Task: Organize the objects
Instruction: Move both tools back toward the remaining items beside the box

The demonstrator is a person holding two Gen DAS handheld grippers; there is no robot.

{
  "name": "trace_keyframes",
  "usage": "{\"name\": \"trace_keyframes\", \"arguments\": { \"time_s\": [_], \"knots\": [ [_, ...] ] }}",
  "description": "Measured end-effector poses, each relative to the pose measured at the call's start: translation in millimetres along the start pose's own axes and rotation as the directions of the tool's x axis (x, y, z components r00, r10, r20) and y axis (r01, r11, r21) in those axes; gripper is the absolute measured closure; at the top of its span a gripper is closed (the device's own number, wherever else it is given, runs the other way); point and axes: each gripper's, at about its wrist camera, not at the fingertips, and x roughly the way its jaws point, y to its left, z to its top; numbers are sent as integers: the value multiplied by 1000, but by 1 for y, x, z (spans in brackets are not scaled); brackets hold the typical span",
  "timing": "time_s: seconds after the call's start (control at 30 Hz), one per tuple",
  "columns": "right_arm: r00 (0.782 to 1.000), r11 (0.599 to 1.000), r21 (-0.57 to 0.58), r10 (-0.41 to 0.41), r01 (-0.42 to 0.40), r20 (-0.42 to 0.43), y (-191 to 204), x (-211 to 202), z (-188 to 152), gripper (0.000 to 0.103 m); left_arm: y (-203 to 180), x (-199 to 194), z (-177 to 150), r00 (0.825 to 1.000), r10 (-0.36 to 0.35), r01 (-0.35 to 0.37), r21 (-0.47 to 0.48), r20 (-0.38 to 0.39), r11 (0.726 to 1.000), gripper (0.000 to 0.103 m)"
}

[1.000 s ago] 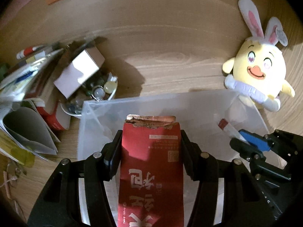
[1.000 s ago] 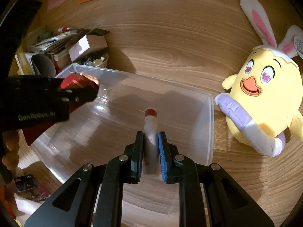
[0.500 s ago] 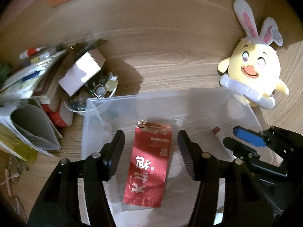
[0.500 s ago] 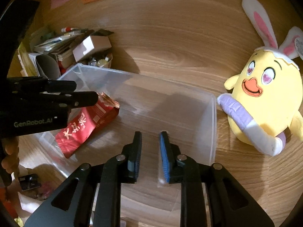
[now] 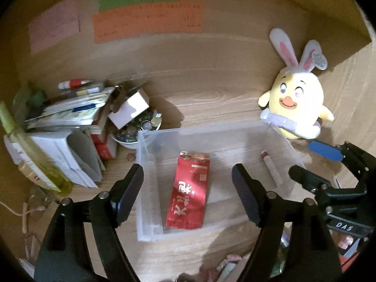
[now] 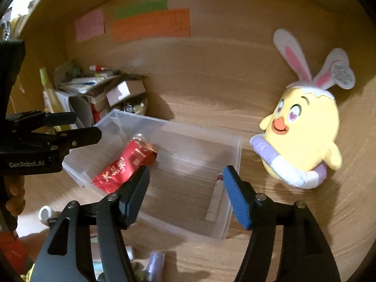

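both grippers have withdrawn; red packet (image 5: pixel 188 190) lies lengthwise, torn end facing away.

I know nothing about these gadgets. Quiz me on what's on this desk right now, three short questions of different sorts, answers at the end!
1. True or false: the red foil packet lies inside the clear plastic bin.
2. Multiple choice: the yellow plush chick with rabbit ears is A) inside the bin, B) on the desk beside the bin, C) held by a gripper.
3. Fill in: both the left hand-held gripper and the right hand-held gripper are ____ and hold nothing.

Key: 1 true; 2 B; 3 open.
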Motion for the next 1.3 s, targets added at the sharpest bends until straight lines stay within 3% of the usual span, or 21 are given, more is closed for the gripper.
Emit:
{"name": "trace_keyframes", "arguments": {
  "time_s": [0.17, 0.5, 0.97, 1.3],
  "knots": [
    [999, 1000, 4, 1, -1, 47, 4, -31, -12, 35, 2, -26, -12, 999, 5, -5, -6, 36, 1000, 13],
    [998, 1000, 21, -1, 0, 58, 9, -69, -51, 33, 9, -60, -48, 999, 18, -18, -7, 51, 1000, 11],
    [998, 996, 84, -31, 35, -50, 0, -64, -99, 33, 31, -69, -110, 999, 42, -43, -33, -10, 999, 10],
    [984, 995, 95, 35, -18, -175, 2, -30, -126, 33, 54, -54, -153, 994, 27, -41, -126, -108, 991, 10]
  ]
}}
